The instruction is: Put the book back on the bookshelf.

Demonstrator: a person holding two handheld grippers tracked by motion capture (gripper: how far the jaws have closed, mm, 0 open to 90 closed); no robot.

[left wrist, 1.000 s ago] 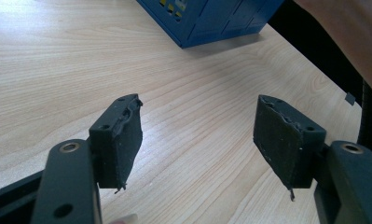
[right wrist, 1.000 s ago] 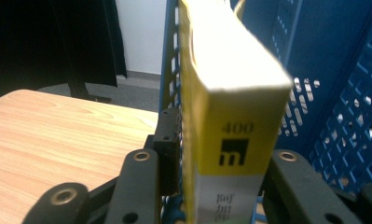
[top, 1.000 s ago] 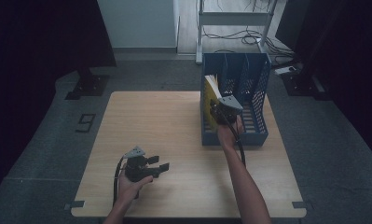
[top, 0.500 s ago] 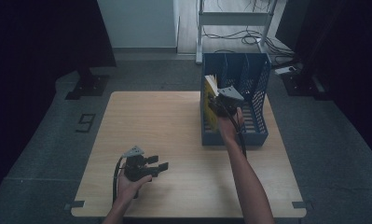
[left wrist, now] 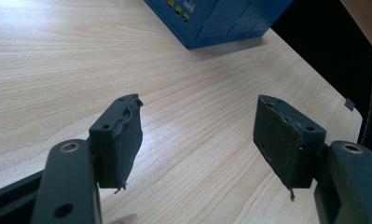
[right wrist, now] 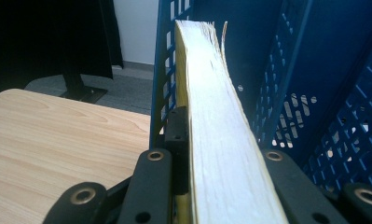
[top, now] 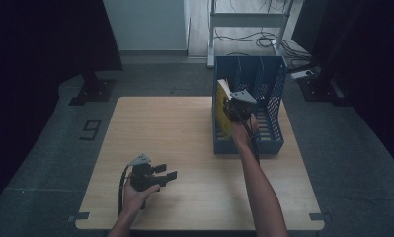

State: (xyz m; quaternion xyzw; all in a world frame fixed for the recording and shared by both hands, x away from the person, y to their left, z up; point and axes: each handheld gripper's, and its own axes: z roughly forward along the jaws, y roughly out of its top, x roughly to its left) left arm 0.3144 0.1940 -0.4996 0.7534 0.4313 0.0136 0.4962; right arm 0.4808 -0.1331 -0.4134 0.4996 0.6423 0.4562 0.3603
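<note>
**A:** High view, over a pale wooden table (top: 184, 148): what has the right gripper (top: 235, 106) got hold of at the blue rack (top: 273, 143)?

**B:** A thick yellow-covered book (top: 223, 106). The person's right arm reaches forward from the bottom edge, and the gripper sits over the rack's leftmost compartment, at the table's far right. The book stands on edge and leans a little, against the rack's left wall.

**A:** And close up?

**B:** In the right gripper view the book (right wrist: 216, 140) runs straight up between the two black jaws, white page edges facing the camera. The jaws are closed against its two sides, one pad pressed to the yellow cover on the left. Perforated blue walls (right wrist: 314, 84) rise on both sides of it, so the book is already within the compartment; how far down it sits I cannot tell.

**A:** The other hand?

**B:** The left gripper (top: 155, 175) is held low over the near left part of the table, well apart from the rack, its cable looping beside the wrist. In the left gripper view its jaws stand wide apart with nothing between them, only bare wood grain below, and a corner of the blue rack (left wrist: 221, 23) shows farther off at the top.
</note>
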